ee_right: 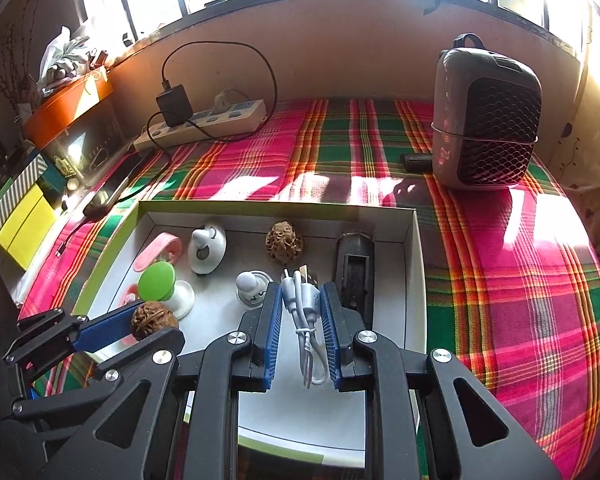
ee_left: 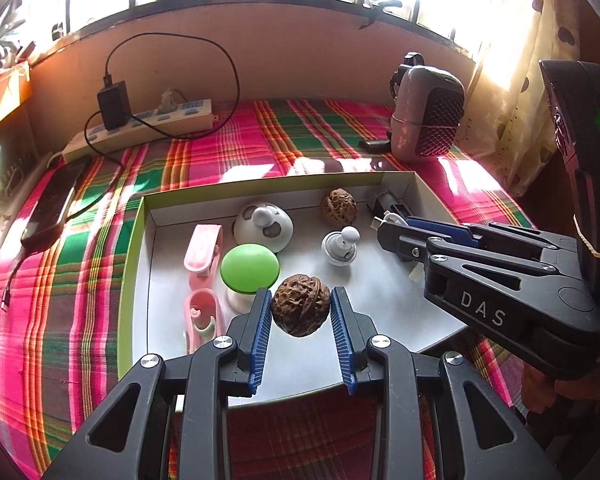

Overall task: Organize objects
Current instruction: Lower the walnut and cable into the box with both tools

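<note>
A brown wrinkled walnut (ee_left: 300,312) is clamped between the blue pads of my left gripper (ee_left: 301,293), just above the floor of a shallow white box with a green rim (ee_left: 260,184). My right gripper (ee_right: 301,286) is shut on a coiled white USB cable (ee_right: 306,312), held over the right part of the same box (ee_right: 276,210). From the right wrist view the left gripper (ee_right: 140,322) shows at lower left with its walnut (ee_right: 154,320). The right gripper (ee_left: 386,232) reaches in from the right in the left wrist view.
The box also holds a second walnut (ee_left: 339,207), a white dome (ee_left: 263,226), a green-capped mushroom shape (ee_left: 250,268), a pink clip (ee_left: 203,248), a small white knob (ee_left: 340,245) and a black device (ee_right: 354,276). A power strip (ee_left: 140,128), a phone (ee_left: 54,204) and a grey heater (ee_right: 484,116) lie on the plaid cloth.
</note>
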